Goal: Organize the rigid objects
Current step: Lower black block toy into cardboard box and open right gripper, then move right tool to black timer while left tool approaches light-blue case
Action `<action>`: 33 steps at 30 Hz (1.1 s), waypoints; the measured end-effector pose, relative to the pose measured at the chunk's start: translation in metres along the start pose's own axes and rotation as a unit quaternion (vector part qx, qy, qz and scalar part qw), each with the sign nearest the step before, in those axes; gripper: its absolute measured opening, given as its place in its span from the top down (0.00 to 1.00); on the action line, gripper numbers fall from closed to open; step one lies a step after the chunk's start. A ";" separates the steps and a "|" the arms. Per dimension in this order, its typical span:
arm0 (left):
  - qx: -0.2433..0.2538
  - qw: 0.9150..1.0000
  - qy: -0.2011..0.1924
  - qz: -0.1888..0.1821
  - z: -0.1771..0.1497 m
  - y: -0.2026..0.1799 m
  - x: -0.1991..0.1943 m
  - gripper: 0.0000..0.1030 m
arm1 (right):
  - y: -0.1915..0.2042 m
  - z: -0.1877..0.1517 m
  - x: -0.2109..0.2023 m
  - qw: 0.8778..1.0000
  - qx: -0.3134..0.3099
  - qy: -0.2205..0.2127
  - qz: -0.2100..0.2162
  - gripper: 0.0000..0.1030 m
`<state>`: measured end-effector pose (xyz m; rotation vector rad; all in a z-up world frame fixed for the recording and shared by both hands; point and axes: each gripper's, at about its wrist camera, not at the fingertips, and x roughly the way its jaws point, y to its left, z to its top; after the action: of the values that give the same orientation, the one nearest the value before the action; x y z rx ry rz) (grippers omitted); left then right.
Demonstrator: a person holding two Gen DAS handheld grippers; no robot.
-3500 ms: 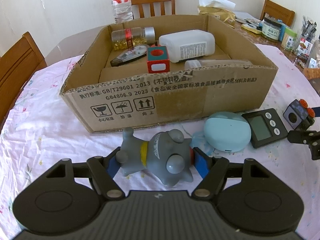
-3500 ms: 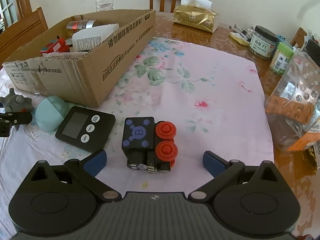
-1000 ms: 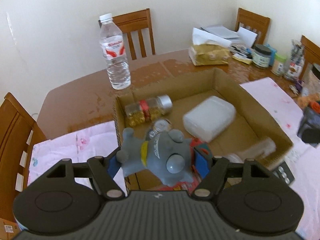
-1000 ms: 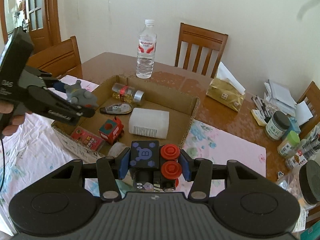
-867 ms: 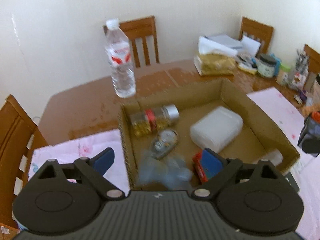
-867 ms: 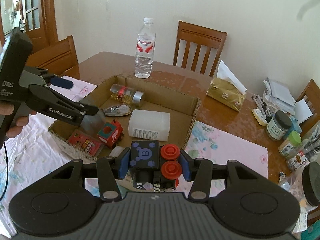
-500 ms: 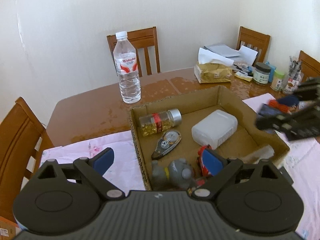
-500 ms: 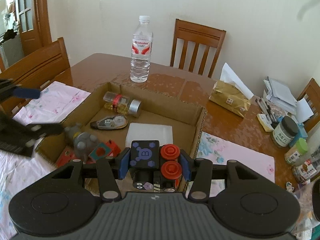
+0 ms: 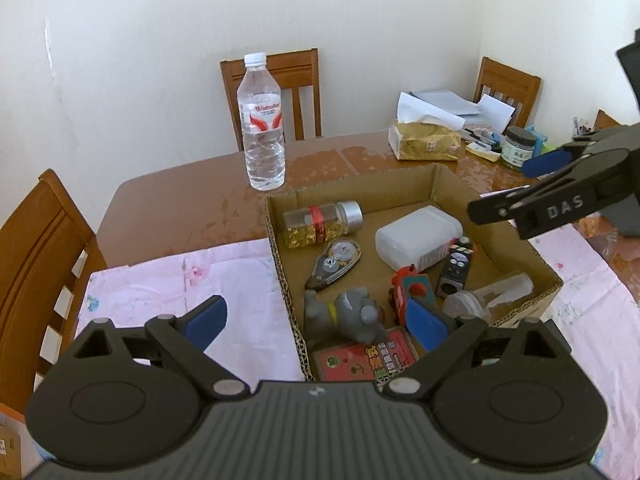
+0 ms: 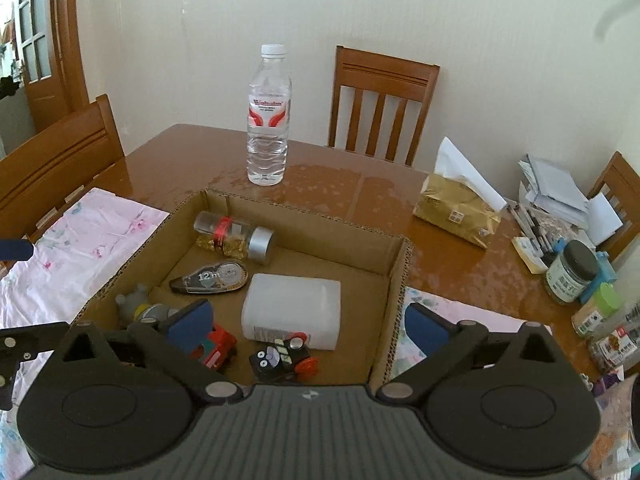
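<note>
Both grippers, left (image 9: 316, 322) and right (image 10: 308, 322), released; right jaws just opened, nothing between. Right finger (image 10: 190, 322) half hides the red toy (image 10: 214, 346) in the box (image 10: 400, 280).

Cream wall (image 10: 400, 8); wooden chairs (image 10: 384, 104)

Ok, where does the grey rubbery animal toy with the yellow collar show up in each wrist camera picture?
Left wrist view: the grey rubbery animal toy with the yellow collar lies low and centre, at the near left corner of the brown cardboard box.
Right wrist view: the toy sits at lower left, partly hidden by the right tongs' finger.
Shared landmark: the upright clear plastic water bottle behind the box.
</note>
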<state>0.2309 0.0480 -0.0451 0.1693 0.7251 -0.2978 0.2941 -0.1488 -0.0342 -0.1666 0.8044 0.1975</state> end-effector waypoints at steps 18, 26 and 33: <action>-0.037 0.999 0.020 0.033 -0.028 -0.015 -0.014 0.06 | -0.033 -0.093 -0.022 0.994 0.072 0.071 -0.048 0.00; -0.067 0.996 0.035 0.037 -0.041 -0.024 -0.018 0.06 | -0.032 -0.132 0.011 0.989 0.079 0.113 -0.053 0.00; -0.069 0.996 0.044 0.034 -0.049 -0.030 -0.023 0.06 | -0.031 -0.134 0.030 0.990 0.086 0.103 -0.043 0.00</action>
<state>0.1742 0.0373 -0.0670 0.0754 0.8234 -0.1751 0.2285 -0.2056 -0.1451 -0.0601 1.0132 0.0284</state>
